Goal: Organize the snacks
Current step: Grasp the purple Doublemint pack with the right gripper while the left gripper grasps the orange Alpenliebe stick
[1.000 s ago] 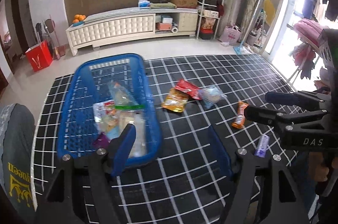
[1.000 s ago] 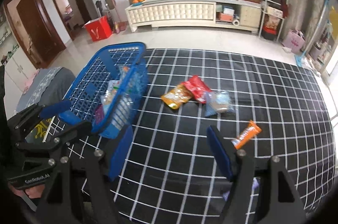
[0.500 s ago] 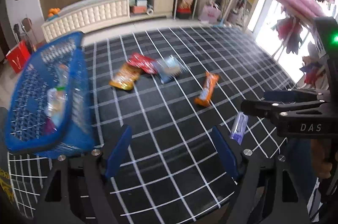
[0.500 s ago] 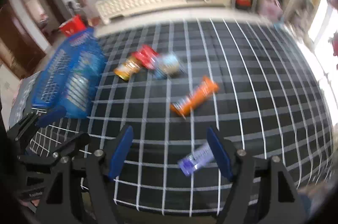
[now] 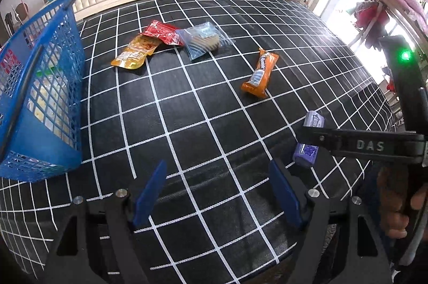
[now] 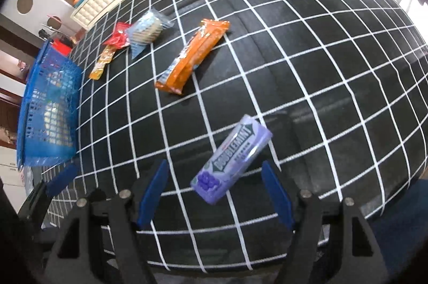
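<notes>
Both views have swung from the basket point(image 5: 40, 96) toward the loose snacks. Left view: left hand-held gripper point(image 5: 218, 193) spread, empty, above the worktop point(image 5: 187, 110). Right view: right hand-held gripper point(image 6: 214, 193) spread around the untouched gum pack point(image 6: 231, 159), apparently lined up for pinching.

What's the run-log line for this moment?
right gripper: open, over purple gum pack | left gripper: open, empty | basket: partly filled
</notes>
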